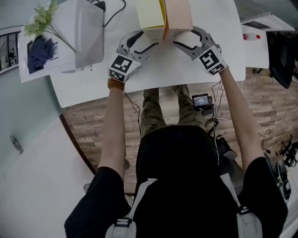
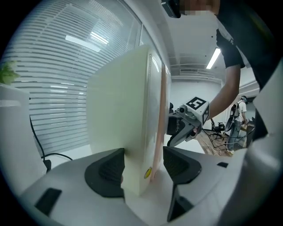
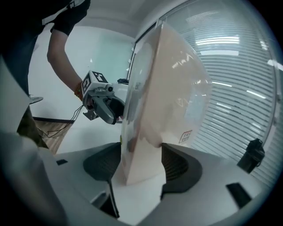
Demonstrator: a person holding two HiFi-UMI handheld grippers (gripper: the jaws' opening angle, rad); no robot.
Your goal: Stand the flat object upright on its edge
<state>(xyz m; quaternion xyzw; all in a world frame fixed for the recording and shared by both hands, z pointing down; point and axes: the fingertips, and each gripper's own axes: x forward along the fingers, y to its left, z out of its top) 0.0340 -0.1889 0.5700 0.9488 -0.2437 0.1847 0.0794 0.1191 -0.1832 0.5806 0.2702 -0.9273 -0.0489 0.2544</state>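
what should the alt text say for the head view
Seen from above, a person in black holds the left gripper and the right gripper, each clamped on a near corner of a flat box, cream on one face and pink on the other, over a white table. A green sprig lies at far left.

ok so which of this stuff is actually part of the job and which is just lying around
In the job:
box, upright between both sets of jaws
left gripper
right gripper

Lying about:
white machine
sprig
printed sheet
cable
small screen, beyond the table edge
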